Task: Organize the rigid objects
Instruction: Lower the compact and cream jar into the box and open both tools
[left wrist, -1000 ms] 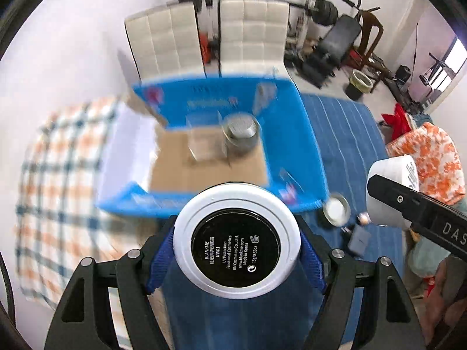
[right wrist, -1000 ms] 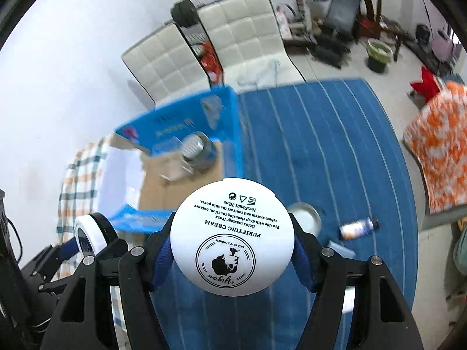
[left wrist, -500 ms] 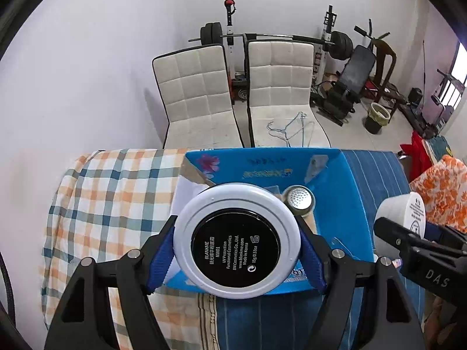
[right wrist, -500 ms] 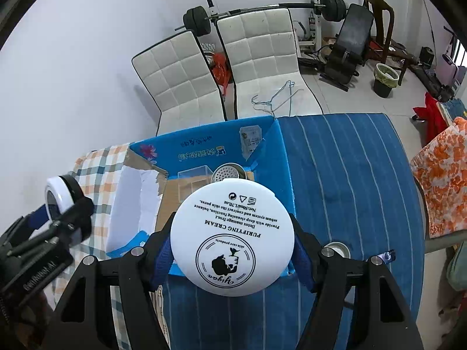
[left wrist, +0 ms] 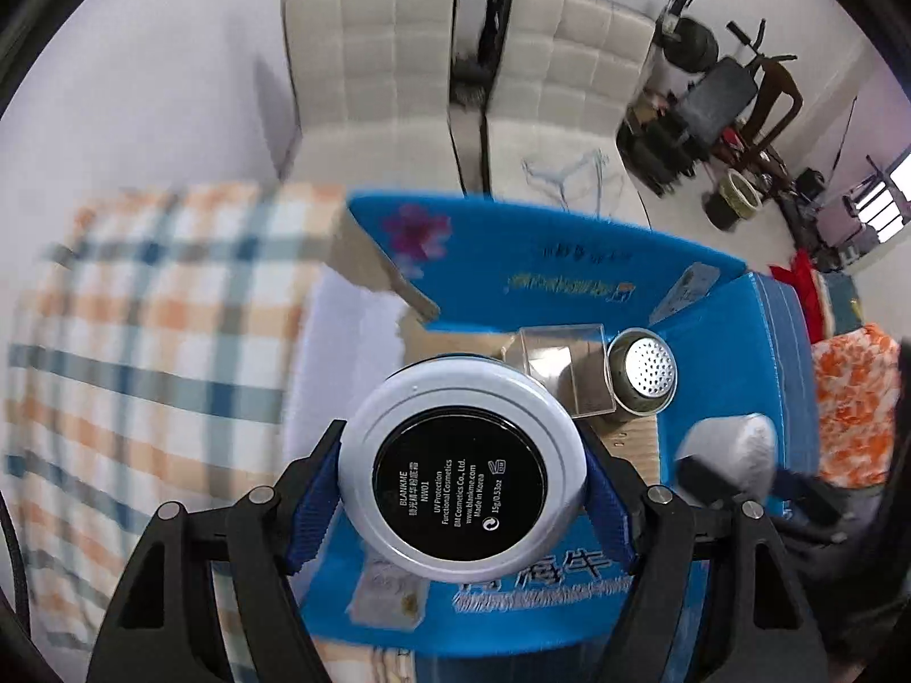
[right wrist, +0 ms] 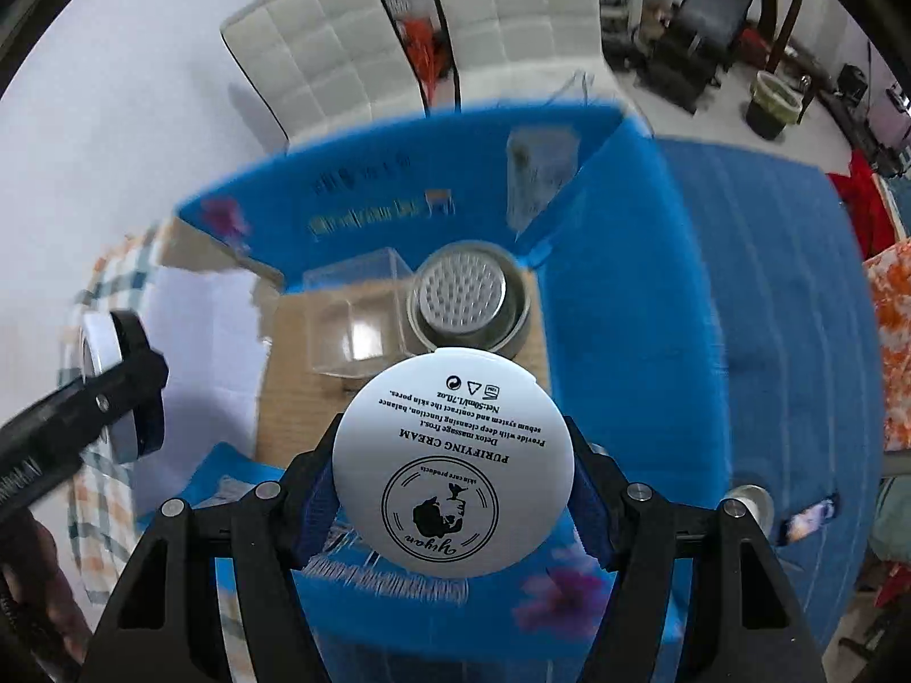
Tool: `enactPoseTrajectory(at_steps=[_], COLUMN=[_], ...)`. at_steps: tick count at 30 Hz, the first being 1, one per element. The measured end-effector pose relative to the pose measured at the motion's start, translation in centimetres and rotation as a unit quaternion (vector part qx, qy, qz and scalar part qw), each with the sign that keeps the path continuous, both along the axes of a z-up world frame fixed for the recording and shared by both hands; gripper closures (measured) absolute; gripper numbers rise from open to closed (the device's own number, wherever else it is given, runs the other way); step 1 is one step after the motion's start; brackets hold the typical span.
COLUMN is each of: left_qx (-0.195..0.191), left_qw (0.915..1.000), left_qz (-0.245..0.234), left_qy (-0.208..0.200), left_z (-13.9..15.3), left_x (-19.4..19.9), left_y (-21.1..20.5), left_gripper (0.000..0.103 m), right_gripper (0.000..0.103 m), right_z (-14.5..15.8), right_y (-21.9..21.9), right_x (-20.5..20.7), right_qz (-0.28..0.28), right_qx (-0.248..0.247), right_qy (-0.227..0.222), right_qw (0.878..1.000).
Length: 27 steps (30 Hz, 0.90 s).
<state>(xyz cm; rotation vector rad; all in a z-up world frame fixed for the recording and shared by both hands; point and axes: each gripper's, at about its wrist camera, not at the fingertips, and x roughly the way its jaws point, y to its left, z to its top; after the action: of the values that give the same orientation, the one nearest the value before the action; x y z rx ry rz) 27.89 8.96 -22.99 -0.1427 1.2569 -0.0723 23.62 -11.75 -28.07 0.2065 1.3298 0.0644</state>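
Compact [left wrist: 462, 469] clenched in your left claw [left wrist: 462, 489] | cream jar [right wrist: 452, 464] clenched in your right claw [right wrist: 452, 489] | both above the blue box [right wrist: 603, 262] | step: placing | next: lower beside strainer cup [right wrist: 464, 293], avoid clear case [right wrist: 353, 319], then release.

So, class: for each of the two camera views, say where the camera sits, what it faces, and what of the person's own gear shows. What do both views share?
Left wrist: sits behind the left gripper, looking steeply down into the blue box; its fingers clamp the black-based jar.
Right wrist: sits behind the right gripper, facing down; its fingers clamp the white cream jar.
Shared: box, clear case, metal perforated can, each other's gripper.
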Motion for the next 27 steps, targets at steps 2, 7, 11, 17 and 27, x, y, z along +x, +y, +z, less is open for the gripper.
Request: enactPoseTrajectory(at_steps=[2, 7, 11, 17, 27], left_qx=[-0.011, -0.008, 0.025, 0.049, 0.051], left_qw=[0.9997, 0.9977, 0.9967, 0.9936, 0.9892], left_qz=[0.003, -0.003, -0.027, -0.053, -0.069], left_qy=[0.023, 0.067, 0.073, 0.087, 0.119], left_z=[-1.9, -5.5, -6.4, -7.5, -9.0], left_x=[1.5, 4.4, 5.7, 6.7, 5.7], left_y=[0.1, -0.2, -1.3, -2.5, -2.9], left_gripper=[0.029, 0.029, 0.029, 0.029, 0.028], right_gripper=[0.033, 0.032, 0.032, 0.032, 0.028], right_z=[-2.0, -5.5, -7.2, -9.1, -11.4], right_y=[0.3, 1.0, 1.5, 2.0, 2.0], right_x=[0.8, 2.3, 3.2, 4.0, 5.5], right_qz=[-0.001, -0.004, -0.007, -0.016, -0.015], right_qx=[0.000, -0.011, -0.016, -0.020, -0.039], right_qy=[0.021, 0.064, 0.085, 0.102, 0.143], right_qw=[1.000, 0.998, 0.996, 0.994, 0.989])
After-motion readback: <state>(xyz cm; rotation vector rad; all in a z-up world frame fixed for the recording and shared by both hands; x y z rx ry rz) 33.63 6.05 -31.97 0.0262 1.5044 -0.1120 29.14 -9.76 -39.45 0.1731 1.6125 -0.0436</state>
